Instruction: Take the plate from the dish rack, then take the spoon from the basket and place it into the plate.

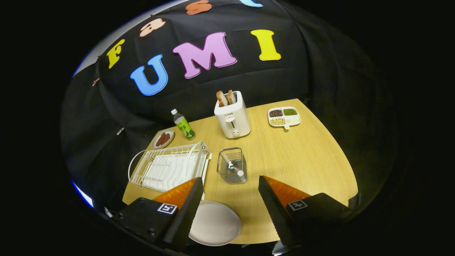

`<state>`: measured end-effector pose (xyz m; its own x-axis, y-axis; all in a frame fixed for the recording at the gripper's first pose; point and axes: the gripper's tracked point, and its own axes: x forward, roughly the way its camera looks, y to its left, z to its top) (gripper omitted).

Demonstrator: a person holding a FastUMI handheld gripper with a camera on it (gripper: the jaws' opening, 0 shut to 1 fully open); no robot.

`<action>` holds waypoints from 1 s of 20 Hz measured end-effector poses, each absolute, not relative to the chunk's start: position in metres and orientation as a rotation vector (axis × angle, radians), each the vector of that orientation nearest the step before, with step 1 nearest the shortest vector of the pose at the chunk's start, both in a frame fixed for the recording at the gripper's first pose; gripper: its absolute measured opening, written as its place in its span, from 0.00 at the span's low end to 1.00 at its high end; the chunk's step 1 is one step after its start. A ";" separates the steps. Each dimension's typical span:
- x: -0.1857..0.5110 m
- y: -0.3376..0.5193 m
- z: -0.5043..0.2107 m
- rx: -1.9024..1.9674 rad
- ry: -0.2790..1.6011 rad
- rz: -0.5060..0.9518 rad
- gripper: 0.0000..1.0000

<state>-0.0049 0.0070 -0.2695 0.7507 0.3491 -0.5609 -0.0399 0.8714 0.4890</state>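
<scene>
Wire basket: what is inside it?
One spoon lies inside the wire basket, ahead of the open gripper. The wires partly cover its bowl end.

One plate [214, 223], one dish rack [170, 166], one basket [232, 165] with one spoon [236, 168], one toaster [233, 118] with two toast slices [226, 97], one bottle [183, 125], one sausage dish [162, 138], one four-part tray [284, 117].

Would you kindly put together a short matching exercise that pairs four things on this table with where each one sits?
Things:
1. plate
2. spoon
3. bread slices
4. bottle

Places:
A. standing in the toaster's slots
B. beside the small dish of sausages
C. flat on the table, between the open tool's fingers
D. in the wire basket, just ahead of the fingers

Pairs: 1-C, 2-D, 3-A, 4-B
</scene>
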 end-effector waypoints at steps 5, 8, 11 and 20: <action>0.020 0.016 -0.308 0.292 0.759 0.275 0.97; 0.031 0.021 -0.326 0.237 0.791 0.305 0.95; 0.045 0.030 -0.339 0.226 0.809 0.328 0.84; 0.063 0.048 -0.365 0.251 0.874 0.334 0.28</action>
<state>0.0626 0.0482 -0.3655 0.5955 0.3853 -0.7049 -0.1826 0.9194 0.3483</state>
